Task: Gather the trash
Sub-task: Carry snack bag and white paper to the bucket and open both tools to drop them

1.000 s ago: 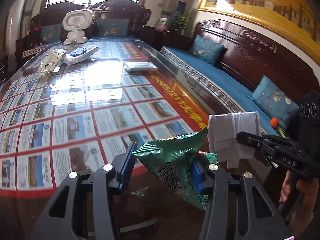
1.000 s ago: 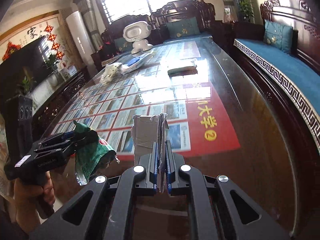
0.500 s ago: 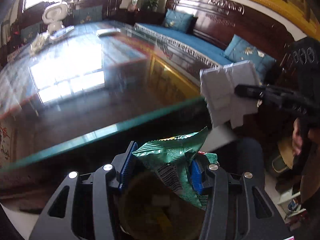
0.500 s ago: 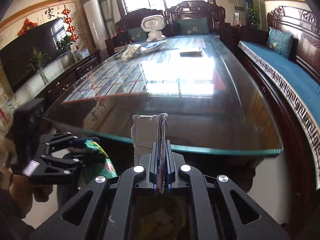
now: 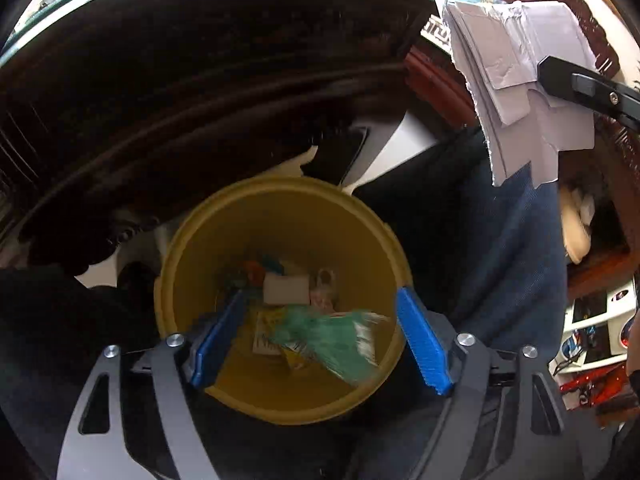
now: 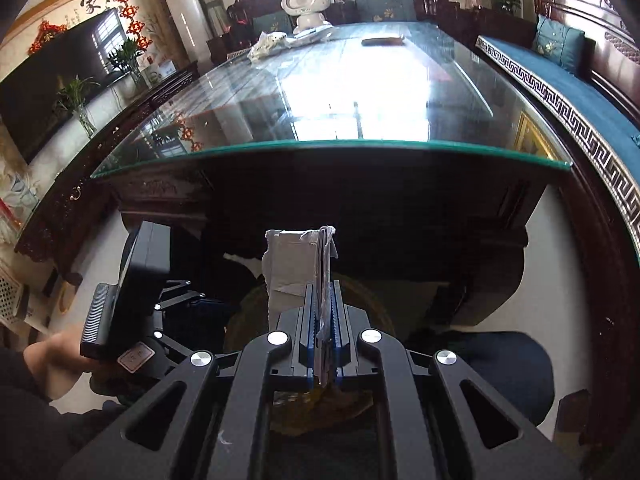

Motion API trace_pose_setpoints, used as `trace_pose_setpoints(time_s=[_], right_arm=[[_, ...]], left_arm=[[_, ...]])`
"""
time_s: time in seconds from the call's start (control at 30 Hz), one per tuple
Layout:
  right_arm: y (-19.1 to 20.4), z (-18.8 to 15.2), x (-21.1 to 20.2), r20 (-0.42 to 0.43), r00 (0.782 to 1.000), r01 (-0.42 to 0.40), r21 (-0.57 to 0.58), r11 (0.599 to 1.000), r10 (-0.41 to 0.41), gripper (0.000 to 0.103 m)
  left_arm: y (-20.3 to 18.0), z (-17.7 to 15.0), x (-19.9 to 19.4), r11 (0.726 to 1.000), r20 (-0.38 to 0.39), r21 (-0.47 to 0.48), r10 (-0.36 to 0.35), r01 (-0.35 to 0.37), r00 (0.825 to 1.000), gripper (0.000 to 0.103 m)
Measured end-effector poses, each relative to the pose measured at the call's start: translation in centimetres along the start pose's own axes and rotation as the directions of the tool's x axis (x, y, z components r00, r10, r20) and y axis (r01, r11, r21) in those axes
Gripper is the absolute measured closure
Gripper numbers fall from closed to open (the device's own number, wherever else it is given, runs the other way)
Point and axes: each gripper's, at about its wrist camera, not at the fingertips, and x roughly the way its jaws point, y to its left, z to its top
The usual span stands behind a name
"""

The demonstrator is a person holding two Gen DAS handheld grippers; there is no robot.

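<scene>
Left wrist view: our left tool gapes over the round yellow plastic bin, blurred green crinkled wrapper between, long axis crosswise. Our right tool clamps the upright torn white cardboard.

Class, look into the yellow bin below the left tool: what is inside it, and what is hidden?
Inside the yellow bin lie a blurred green snack wrapper, a white block, and small orange and blue scraps. The wrapper and the left tool cover part of the bin's bottom.
</scene>
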Motion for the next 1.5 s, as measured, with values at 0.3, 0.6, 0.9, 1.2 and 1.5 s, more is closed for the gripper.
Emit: trace_pose_setpoints(time_s=[0.3, 0.6, 0.9, 1.2, 1.5], right_arm=[[0.6, -0.7, 1.9, -0.070, 0.997, -0.026, -0.021, 0.999, 0.024, 0.096], [1.1, -2.6, 6.3, -0.206, 0.978, -0.057, -0.053, 0.997, 0.045, 0.096], [1.0, -4.7, 10.2, -0.319, 0.948, -0.042, -0.081, 0.996, 0.014, 0.073], [1.0, -4.7, 9.9, -0.310, 0.950, -0.060, -0.072, 0.996, 0.035, 0.072], [1.0, -3.9, 9.6, -0.297, 0.954, -0.066, -0.067, 0.996, 0.043, 0.072]], left_arm=[[1.2, 0.3, -1.1, 0.994, 0.046, -0.031, 0.109, -0.108, 0.993, 0.023], [3.1, 0.7, -1.2, 0.980, 0.033, -0.048, 0.193, -0.192, 0.981, 0.022], [3.2, 1.0, -0.8, 0.976, 0.009, -0.042, 0.213, -0.212, 0.977, 0.020], [3.1, 1.6, -0.6, 0.977, 0.013, -0.053, 0.207, -0.206, 0.978, 0.020], [2.4, 2.1, -0.9, 0.977, 0.031, -0.041, 0.210, -0.208, 0.977, 0.020]])
